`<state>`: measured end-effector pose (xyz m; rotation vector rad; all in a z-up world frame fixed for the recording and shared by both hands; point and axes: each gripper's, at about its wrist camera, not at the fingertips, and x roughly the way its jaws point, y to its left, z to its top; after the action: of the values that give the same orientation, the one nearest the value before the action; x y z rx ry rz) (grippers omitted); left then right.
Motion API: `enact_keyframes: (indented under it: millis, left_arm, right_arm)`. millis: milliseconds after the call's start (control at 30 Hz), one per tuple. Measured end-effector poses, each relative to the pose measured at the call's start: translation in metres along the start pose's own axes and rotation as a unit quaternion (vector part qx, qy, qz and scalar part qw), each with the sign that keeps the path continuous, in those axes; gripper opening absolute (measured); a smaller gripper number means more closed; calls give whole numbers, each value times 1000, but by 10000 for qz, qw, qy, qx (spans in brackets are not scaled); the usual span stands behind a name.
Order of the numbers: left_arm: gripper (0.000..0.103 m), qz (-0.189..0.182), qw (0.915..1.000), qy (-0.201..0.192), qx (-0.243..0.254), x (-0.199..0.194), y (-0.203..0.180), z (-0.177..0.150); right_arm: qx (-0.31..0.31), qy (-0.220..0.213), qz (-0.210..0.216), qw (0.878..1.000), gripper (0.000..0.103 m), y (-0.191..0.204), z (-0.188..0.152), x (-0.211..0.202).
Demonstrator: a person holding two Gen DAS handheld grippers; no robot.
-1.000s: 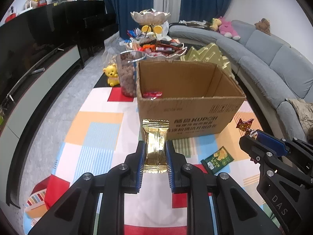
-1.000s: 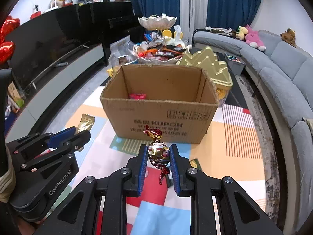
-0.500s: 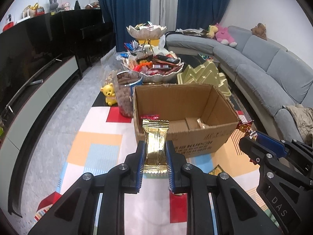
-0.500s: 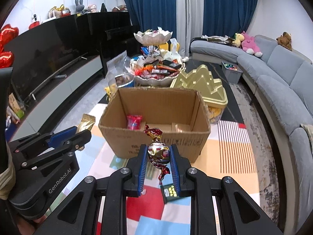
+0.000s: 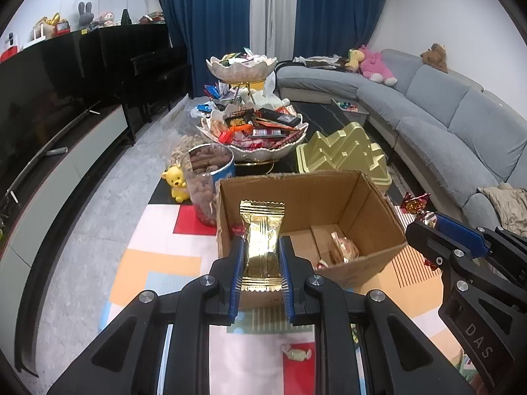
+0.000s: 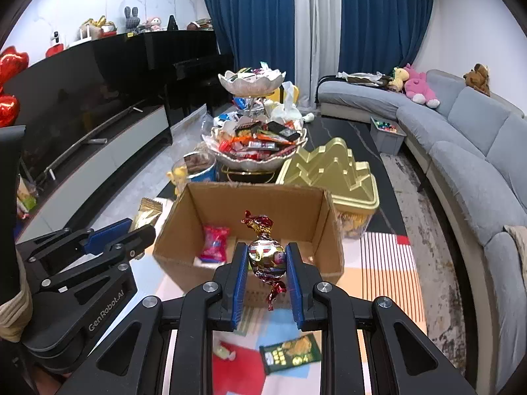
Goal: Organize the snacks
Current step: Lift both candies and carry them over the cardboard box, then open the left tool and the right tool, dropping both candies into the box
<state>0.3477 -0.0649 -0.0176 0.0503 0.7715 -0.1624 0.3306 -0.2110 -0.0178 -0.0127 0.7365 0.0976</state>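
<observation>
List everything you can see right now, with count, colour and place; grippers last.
cardboard box: one, brown, open, on the patterned mat.
pink packet: one, inside the box.
tiered snack bowls: two, white, behind the box.
gold tin: one, right of the bowls.
nut jar: one, clear, left of the box.
green packet: one, on the mat.
sofa: one, grey, right side.
gold wafer pack: one, in left gripper.
foil candy: one, red-gold, in right gripper.

Grey sofa (image 5: 444, 121), blue curtains (image 5: 210, 16)
</observation>
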Motion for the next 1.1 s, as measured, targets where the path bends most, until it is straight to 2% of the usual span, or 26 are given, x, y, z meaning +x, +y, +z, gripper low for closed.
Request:
enact_keyframes:
  millis: [467,1100]
  left_arm:
    - [22,-4,10000,22,47,40,1,25]
    - [24,-5,9997,225,16,75,4,27]
  right_arm:
    - [-65,56,15,10000,24,-5,22,39]
    - [-159,402,167,9989,24,-7,29,81]
